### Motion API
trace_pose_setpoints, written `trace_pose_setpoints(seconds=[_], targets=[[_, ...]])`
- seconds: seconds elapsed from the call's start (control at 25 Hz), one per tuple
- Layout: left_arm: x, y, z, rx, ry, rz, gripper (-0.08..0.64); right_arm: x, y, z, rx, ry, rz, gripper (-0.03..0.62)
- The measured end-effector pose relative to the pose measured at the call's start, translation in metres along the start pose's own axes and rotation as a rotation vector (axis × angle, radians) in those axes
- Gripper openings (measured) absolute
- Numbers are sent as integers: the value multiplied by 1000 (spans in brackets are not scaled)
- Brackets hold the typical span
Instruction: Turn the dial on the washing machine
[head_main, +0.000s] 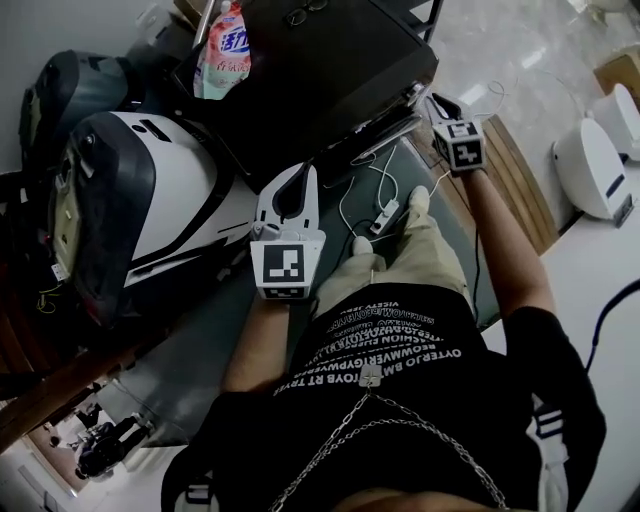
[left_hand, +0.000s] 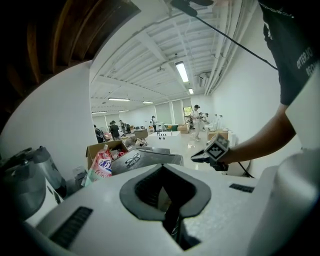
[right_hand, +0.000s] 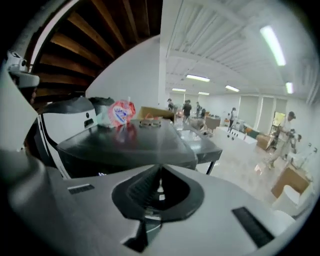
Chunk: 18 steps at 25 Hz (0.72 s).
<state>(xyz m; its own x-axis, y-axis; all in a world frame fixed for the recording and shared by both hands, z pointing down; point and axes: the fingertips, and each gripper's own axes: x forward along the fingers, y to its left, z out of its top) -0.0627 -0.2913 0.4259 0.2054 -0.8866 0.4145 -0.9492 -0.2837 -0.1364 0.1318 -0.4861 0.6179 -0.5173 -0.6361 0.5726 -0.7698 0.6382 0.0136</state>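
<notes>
Two grippers: left gripper (left_hand: 162, 164), right gripper (right_hand: 161, 166); one detergent pouch (head_main: 222, 50).

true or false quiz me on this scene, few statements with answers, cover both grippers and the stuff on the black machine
1. A pink pouch sits on top of the black machine. True.
2. The right gripper is clamped on a dial. False: its jaws are together with nothing between them.
3. A pair of glasses rests on the machine. True.
4. The left gripper has its jaws wide apart. False: they are together, and nothing is between them.
</notes>
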Motion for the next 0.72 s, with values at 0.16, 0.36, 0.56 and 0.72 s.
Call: trace_pose_setpoints(seconds=[0.16, 0.36, 0.56, 0.72], targets=[[-21, 7, 7, -2, -32, -2, 5, -100, 26, 35, -54, -185, -3, -3], [-41, 8, 13, -11, -69, -25, 5, -179, 66, 62, -108, -242, -14, -3], [-65, 7, 11, -33, -120, -57, 5, -213, 100, 65, -124, -226, -47, -3], [-76, 3, 4, -25, -131, -82, 5, -230, 122, 78, -126, -249, -65, -3]])
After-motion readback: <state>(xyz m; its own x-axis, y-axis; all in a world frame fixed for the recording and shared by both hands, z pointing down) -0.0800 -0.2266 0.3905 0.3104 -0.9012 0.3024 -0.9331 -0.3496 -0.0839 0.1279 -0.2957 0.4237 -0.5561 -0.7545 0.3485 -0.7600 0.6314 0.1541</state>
